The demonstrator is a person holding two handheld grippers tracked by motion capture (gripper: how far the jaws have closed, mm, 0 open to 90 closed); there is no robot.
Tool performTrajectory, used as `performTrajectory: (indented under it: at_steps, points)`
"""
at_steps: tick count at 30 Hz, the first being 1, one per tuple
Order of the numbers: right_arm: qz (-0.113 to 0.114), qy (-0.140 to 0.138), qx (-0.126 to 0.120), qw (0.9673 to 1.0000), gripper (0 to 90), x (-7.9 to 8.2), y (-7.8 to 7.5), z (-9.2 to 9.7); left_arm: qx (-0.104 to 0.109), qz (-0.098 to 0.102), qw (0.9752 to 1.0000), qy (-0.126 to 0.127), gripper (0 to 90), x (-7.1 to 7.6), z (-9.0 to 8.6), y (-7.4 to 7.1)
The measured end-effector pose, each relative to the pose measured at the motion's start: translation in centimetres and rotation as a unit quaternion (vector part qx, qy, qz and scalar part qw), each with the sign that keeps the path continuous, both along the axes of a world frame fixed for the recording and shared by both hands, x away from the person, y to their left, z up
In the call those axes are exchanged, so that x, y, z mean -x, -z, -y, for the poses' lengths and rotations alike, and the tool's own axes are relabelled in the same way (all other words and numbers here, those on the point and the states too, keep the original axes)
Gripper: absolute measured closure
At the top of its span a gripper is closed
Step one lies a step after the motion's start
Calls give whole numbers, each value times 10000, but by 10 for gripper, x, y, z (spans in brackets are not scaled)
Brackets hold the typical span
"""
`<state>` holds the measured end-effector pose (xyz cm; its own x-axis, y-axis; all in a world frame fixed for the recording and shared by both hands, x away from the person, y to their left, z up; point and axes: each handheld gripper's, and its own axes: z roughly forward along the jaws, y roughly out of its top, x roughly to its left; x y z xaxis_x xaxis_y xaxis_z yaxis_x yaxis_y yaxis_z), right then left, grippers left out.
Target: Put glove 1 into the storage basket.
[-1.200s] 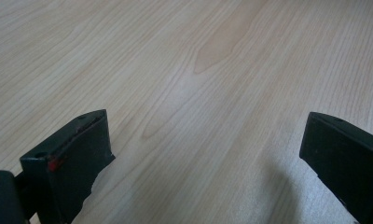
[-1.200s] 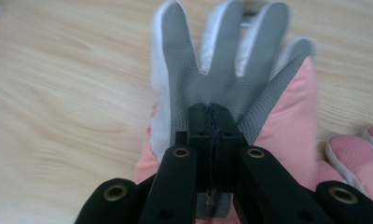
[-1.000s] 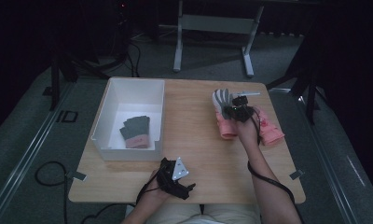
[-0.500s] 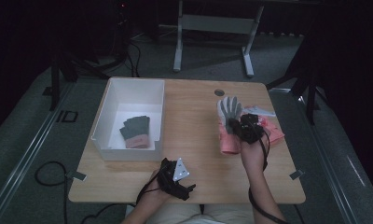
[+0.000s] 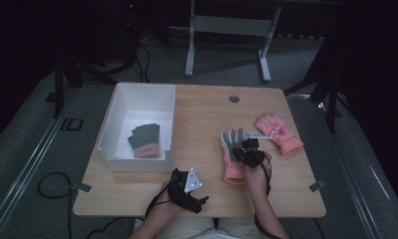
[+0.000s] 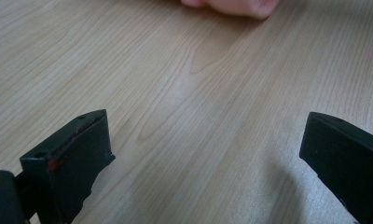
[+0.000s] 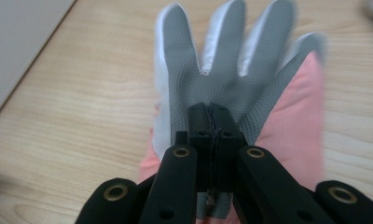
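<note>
A pink glove with a grey mesh palm (image 5: 233,144) lies palm up on the wooden table, right of centre. My right gripper (image 5: 248,151) sits over its palm, jaws pressed together on the grey fabric (image 7: 231,60); in the right gripper view the right gripper (image 7: 211,116) pinches the palm just below the fingers. A second pink glove (image 5: 279,132) lies apart, farther right. My left gripper (image 5: 189,191) rests near the table's front edge. In the left gripper view the left gripper (image 6: 203,154) has its jaws wide apart over bare wood.
A white bin (image 5: 132,164) stands at the table's left and holds a grey pair of gloves with pink cuffs (image 5: 146,140). A small cable hole (image 5: 234,98) marks the table's far side. A pink glove cuff (image 6: 231,4) shows at the top of the left gripper view.
My right gripper has pulled the grey-palmed glove toward the person and slightly left, away from the second pink glove. The left gripper has stayed put.
</note>
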<state>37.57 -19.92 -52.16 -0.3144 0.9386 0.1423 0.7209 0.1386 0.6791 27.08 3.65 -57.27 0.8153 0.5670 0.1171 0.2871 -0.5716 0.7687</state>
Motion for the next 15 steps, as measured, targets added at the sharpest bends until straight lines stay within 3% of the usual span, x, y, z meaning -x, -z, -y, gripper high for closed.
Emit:
performTrajectory:
  at_steps: [2,7,11,12,15]
  points:
    - [-30,0,-20,10000,886,-2,3,-2,-2,-11,10000,17,18,0,1,0]
    - [-3,-183,250,9995,883,-5,15,-11,18,-15,10000,7,19,0,-1,1]
    - [-65,-142,114,9998,878,-7,16,-11,-8,-7,10000,11,18,-1,-1,1]
    - [-19,-241,249,9994,877,-8,16,-13,-9,-4,10000,16,18,-1,0,1]
    - [2,-296,311,9991,866,-8,16,-14,-14,-11,10000,10,19,-1,0,2]
